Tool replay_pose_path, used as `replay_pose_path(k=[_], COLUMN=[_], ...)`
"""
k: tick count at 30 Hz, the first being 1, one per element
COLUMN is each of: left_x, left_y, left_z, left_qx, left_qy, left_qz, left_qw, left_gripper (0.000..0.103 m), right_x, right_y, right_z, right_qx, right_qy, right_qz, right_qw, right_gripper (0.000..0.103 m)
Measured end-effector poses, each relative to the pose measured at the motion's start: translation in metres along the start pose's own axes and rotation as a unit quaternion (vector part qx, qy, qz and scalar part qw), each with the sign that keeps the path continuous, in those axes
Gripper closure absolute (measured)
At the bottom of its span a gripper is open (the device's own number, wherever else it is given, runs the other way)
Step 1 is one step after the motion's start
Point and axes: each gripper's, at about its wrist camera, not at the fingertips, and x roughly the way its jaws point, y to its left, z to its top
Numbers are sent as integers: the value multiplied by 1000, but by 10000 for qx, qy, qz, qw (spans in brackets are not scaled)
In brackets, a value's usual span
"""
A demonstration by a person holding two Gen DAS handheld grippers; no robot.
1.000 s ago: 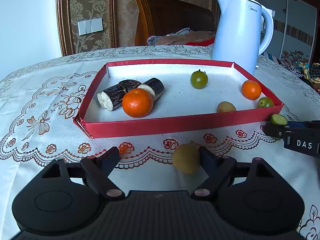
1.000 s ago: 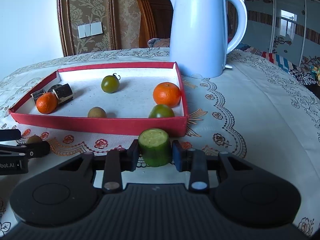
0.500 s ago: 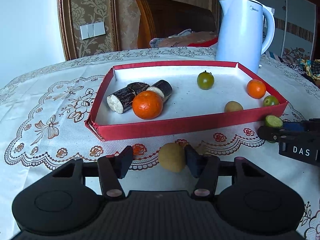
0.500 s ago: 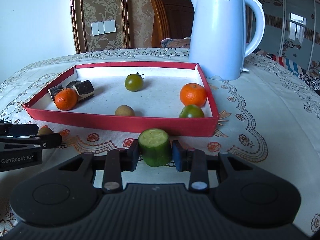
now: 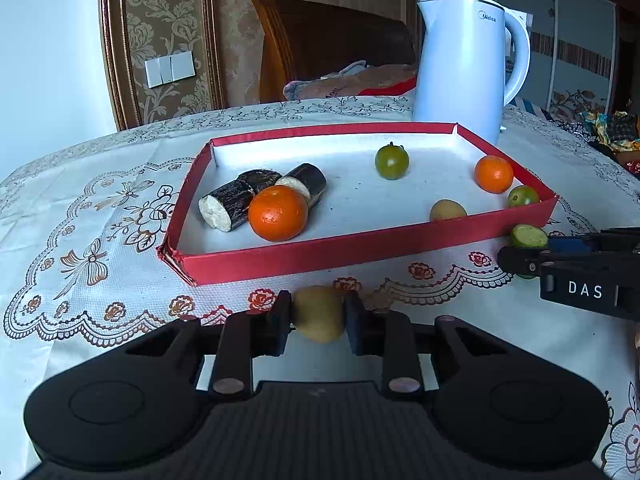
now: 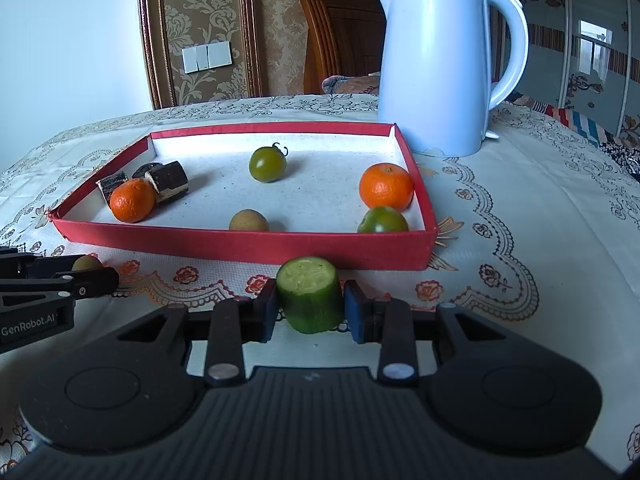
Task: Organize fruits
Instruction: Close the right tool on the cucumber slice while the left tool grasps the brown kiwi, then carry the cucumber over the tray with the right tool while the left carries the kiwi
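Since a second ago we have brought the jaws of our left gripper in from wide apart until both pads press on the small tan fruit, which sat loose between them before. That gripper points forward and slightly down over the worktop, just short of the near wall of the red tray, and the fruit sits clamped at its tips close above the patterned cloth.

Our right gripper is pitched down in much the same way, a little to the right, its blue pads closed on the cut cucumber piece, which stands upright with its pale cut face up, just in front of the tray's near wall.

Inside the tray lie two oranges, two green tomatoes, another tan fruit and dark sugarcane pieces at the left. A white kettle stands behind the tray's far right corner.
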Motion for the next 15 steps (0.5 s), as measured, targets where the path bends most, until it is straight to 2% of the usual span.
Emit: replay_pose_path(k=[8, 15], left_x=[-4, -3], left_y=[1, 0], left_z=[0, 1], left_qx=[-33, -35], left_qy=[-174, -133], left_qz=[37, 87], left_qw=[9998, 9999], left_gripper=[76, 76], right_x=[-1, -2], right_y=[-2, -2], right_z=[0, -1], right_qx=[60, 60], right_qy=[-40, -72], right_qz=[25, 11], right_qw=[10000, 10000], right_gripper=[71, 71])
